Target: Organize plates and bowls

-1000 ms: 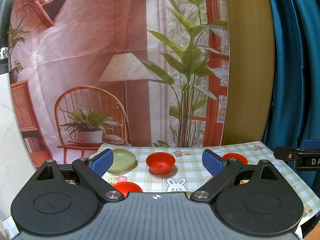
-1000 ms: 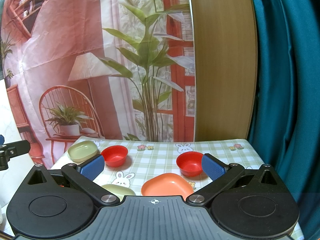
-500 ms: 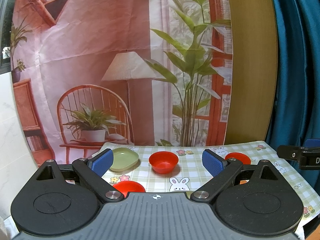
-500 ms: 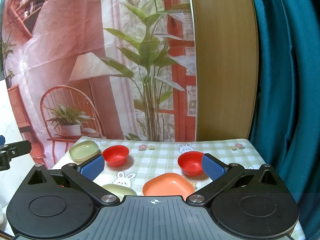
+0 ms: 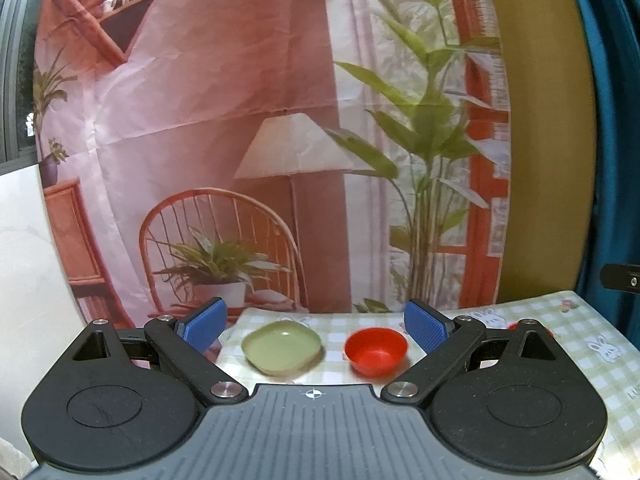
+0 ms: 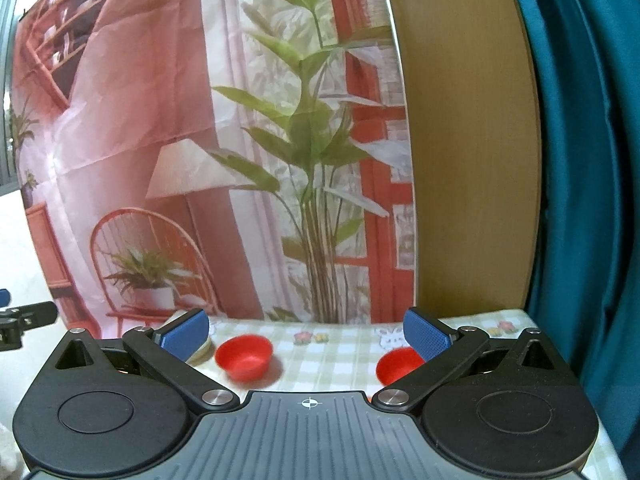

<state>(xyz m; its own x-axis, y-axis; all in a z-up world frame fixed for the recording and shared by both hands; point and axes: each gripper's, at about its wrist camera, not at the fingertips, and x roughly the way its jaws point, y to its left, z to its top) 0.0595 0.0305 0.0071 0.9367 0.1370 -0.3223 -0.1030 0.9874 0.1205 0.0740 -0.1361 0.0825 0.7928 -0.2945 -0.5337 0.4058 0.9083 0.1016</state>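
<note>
In the left wrist view a pale green plate and a red bowl sit side by side on the checked tablecloth. My left gripper is open and empty, held above and in front of them. In the right wrist view the same red bowl is at the left and a second red bowl sits partly behind my right fingertip. The green plate's edge peeks out behind the left finger. My right gripper is open and empty.
A printed fabric backdrop hangs right behind the table. A wooden panel and a teal curtain stand at the right. The other gripper's tip shows at each view's edge.
Both grippers have tilted up and moved; the near dishes (red bowl, green and orange plates) have dropped out of view below the gripper bodies. The left view has swung left.
</note>
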